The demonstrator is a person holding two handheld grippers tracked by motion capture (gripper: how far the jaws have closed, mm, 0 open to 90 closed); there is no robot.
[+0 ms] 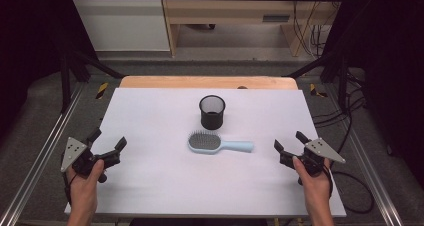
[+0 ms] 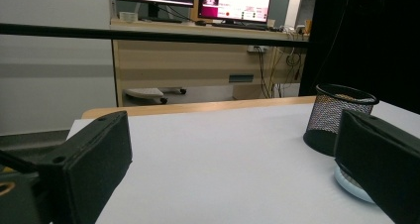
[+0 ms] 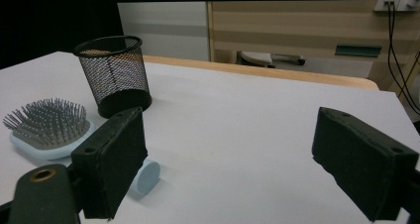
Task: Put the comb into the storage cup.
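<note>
high view: a light blue plastic hairbrush lies bristles up mid-table on the white table, just in front of a black wire-mesh cup. the left gripper and right gripper rest near the edges, jaws spread, holding nothing.

left gripper view: cup ahead right.

right gripper view: hairbrush at left, handle toward the jaws.

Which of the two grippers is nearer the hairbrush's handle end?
The right gripper. The hairbrush lies with its handle pointing toward it; the bristled head points toward the left gripper, which is farther off.
</note>
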